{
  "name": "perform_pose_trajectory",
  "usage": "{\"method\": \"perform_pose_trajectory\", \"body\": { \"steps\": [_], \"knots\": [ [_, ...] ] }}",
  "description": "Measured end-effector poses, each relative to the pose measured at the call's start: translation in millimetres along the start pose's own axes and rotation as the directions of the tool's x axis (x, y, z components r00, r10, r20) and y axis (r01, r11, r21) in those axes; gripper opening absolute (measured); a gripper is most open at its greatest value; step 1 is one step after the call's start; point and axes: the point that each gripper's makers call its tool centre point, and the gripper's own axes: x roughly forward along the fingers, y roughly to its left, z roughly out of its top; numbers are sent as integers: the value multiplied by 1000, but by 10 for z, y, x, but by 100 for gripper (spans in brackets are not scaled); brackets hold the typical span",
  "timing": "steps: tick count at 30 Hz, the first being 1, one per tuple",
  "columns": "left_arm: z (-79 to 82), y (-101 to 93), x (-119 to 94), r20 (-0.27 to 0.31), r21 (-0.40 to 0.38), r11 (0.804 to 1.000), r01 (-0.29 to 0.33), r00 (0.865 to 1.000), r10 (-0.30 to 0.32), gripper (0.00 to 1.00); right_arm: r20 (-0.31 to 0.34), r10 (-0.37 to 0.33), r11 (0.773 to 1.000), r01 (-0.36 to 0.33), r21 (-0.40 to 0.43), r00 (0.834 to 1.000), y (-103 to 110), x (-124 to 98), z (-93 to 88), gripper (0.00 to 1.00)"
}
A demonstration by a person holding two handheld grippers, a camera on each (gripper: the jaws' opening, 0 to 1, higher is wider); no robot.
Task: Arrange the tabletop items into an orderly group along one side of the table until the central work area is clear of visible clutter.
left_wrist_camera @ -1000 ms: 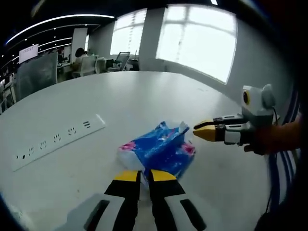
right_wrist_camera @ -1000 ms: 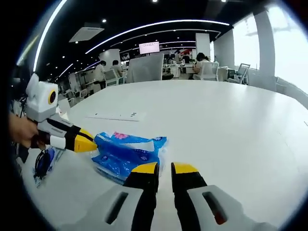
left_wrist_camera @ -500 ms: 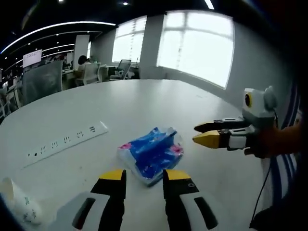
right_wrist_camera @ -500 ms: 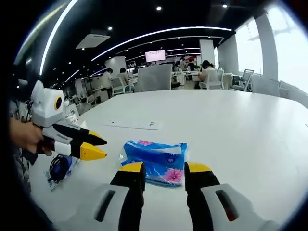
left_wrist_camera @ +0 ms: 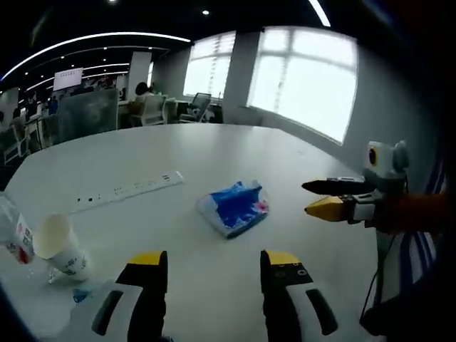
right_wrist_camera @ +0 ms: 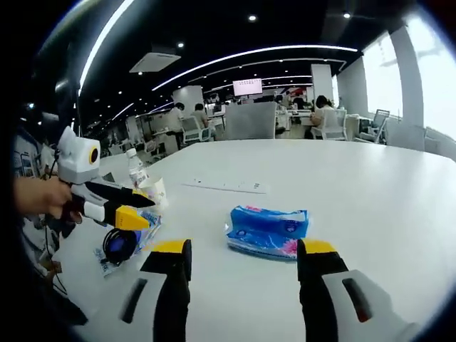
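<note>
A large white table [left_wrist_camera: 214,153] fills the lower part of both views, set in an open office with ceiling light strips, bright windows, and desks and chairs with seated people far behind. A long white power strip [left_wrist_camera: 127,190] lies flat on the table, well beyond the other items. Near the table's middle lies a blue tissue pack [left_wrist_camera: 234,206] with a pink flower print, flat on the surface and touched by nothing; in the right gripper view the same tissue pack [right_wrist_camera: 268,231] sits just beyond the gap between that view's own two jaws. The left gripper [left_wrist_camera: 214,260] hovers over the table with its black, yellow-tipped jaws spread wide and nothing between them; in the right gripper view it comes in from the left, held by a hand [right_wrist_camera: 41,197]. The right gripper [right_wrist_camera: 244,249] also has its jaws wide apart and holds nothing; in the left gripper view it enters from the right, short of the tissue pack. Toward one edge of the table stand a white paper cup [left_wrist_camera: 60,245] and, just beside it, a clear plastic bottle [left_wrist_camera: 12,229] with a red label. Near them, in the right gripper view, lies a clear bag [right_wrist_camera: 120,244] holding what looks like a coiled dark cable, though it is too small to be sure.
</note>
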Motion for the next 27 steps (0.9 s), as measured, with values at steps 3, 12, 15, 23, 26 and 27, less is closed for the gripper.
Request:
{"method": "perform_pose_trajectory", "body": {
  "steps": [3,12,15,23,26,27],
  "knots": [
    [-93,126,-210,-1,-19,1000,-20,1000,20,55,-12,18,1000,-18,-17,1000,73,-70,8,66],
    [-313,371,-657,-16,-39,998,-39,999,38,62,-27,45,999,-46,-27,999,309,-177,-2,73],
    [-391,450,-773,-25,-43,998,-42,999,41,65,-45,57,998,-58,-20,997,408,-178,-35,77],
    [-548,622,-1012,-54,-71,997,-39,998,36,70,-84,95,995,-97,-12,992,687,-126,-144,81],
    [-579,604,-1083,-53,-75,997,-21,998,17,74,-93,108,994,-110,-15,990,765,-89,-174,81],
    [-593,598,-1094,-59,-73,997,-13,998,9,74,-97,113,993,-115,-16,989,805,-83,-182,81]
  ]
}}
